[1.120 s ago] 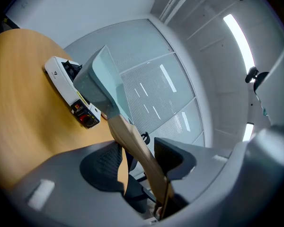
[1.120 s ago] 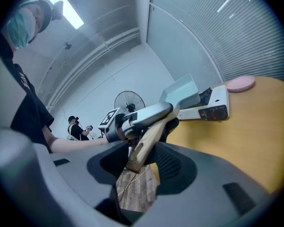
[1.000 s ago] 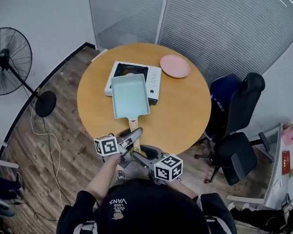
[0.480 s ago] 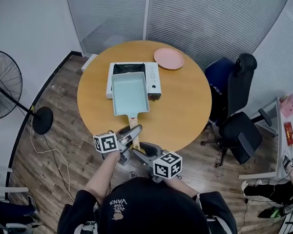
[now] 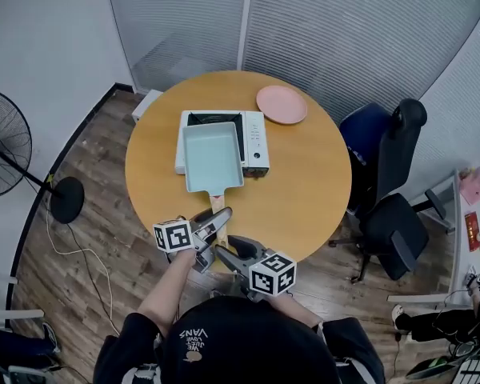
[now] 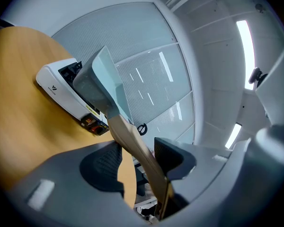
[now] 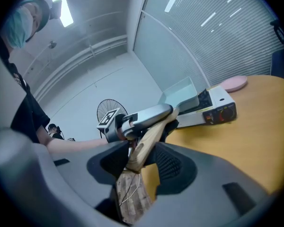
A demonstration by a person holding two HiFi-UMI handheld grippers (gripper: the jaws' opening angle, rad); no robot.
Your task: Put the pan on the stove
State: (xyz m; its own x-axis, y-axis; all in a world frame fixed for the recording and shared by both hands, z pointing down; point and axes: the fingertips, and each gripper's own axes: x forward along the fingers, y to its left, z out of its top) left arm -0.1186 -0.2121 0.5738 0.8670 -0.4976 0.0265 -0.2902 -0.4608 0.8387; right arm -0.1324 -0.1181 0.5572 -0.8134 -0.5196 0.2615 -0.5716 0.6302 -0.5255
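Observation:
A pale green rectangular pan (image 5: 212, 157) rests on the left part of the white portable stove (image 5: 254, 138), and its wooden handle (image 5: 217, 206) points toward me over the table edge. My left gripper (image 5: 218, 217) is shut on the handle, which runs between its pads in the left gripper view (image 6: 137, 157). My right gripper (image 5: 222, 252) sits just behind it, closed around the handle's end (image 7: 139, 155). In the right gripper view the pan (image 7: 180, 96) and the stove (image 7: 217, 108) lie ahead, with the left gripper (image 7: 142, 117) across the handle.
The stove stands on a round wooden table (image 5: 304, 190) with a pink plate (image 5: 282, 104) at its far right. Dark office chairs (image 5: 384, 182) stand to the right and a floor fan (image 5: 4, 146) to the left. Glass walls close the back.
The head camera's view has shifted a little. The pan, the stove and both grippers keep the same places relative to each other.

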